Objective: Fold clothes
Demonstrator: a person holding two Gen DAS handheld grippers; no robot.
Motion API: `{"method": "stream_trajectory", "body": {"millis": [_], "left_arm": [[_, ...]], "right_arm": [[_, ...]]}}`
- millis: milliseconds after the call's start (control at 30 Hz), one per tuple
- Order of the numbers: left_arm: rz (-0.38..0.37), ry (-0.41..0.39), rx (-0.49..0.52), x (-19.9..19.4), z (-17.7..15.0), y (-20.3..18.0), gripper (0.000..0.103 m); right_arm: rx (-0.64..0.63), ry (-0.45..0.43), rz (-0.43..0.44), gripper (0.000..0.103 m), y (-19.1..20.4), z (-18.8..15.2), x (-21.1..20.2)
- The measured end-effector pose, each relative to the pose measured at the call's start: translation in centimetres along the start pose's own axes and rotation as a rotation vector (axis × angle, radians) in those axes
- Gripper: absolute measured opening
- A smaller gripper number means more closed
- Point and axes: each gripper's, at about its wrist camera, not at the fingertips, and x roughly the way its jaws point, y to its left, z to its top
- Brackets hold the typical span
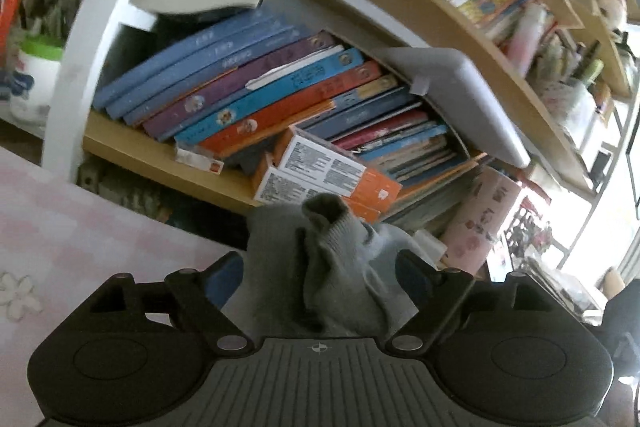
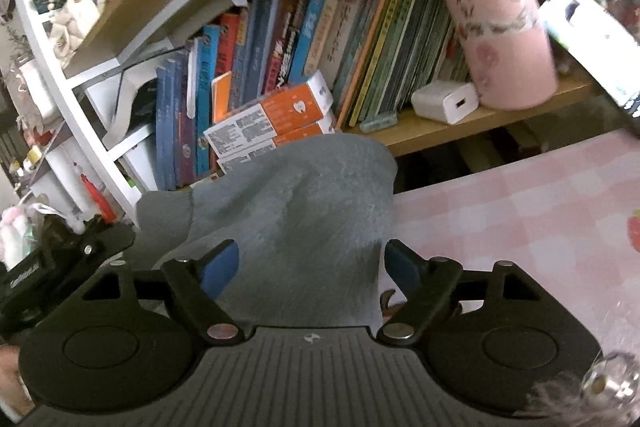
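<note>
Right now my left gripper (image 1: pixel 320 277) has its blue-padded fingers (image 1: pixel 228 277) spread wide, with bunched grey knit fabric (image 1: pixel 320 267) lying between them; I cannot tell whether they pinch it. My right gripper (image 2: pixel 310 267) shows the same: fingers apart, the cloth draped up between them. The garment hangs above the near edge of the pink checked table cover (image 2: pixel 520 207), crowded wooden bookshelf (image 1: pixel 168 163) beyond.

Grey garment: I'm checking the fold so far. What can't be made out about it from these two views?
- Left wrist view: the grey garment bunches between the left gripper, hiding its type and shape.
- Right wrist view: the right gripper body cuts off its lower part.
- Neither view shows whether the pads pinch it.
- Book titles: blurred.
</note>
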Motion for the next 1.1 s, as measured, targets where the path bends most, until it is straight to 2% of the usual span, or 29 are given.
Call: {"method": "stream_trajectory", "body": {"millis": [400,600,767,1033,1100], "left_arm": [[0.033,0.036,0.048,-5.3,-2.9,-3.0,0.091],[0.075,0.043,0.134,-7.3,-4.6,-5.5,0.095],[0.122,0.022,0.224,-8.7,-5.8,-7.7,0.098],[0.2,-0.006,0.346,-9.6,-7.0,-9.1,0.102],[0.218,-0.005,0.34,-9.6,-6.9,-9.0,0.102]], "right_arm": [[-0.065,0.002,-0.068,0.084,3.8,-4.5,-5.3],[-0.124,0.014,-0.103,0.087,5.6,-6.9,-7.6],[-0.194,-0.022,-0.157,0.09,6.8,-7.9,-9.1],[-0.287,-0.068,-0.241,0.096,7.8,-9.0,-9.8],[-0.309,-0.082,-0.257,0.099,8.1,-9.2,-9.8]]}}
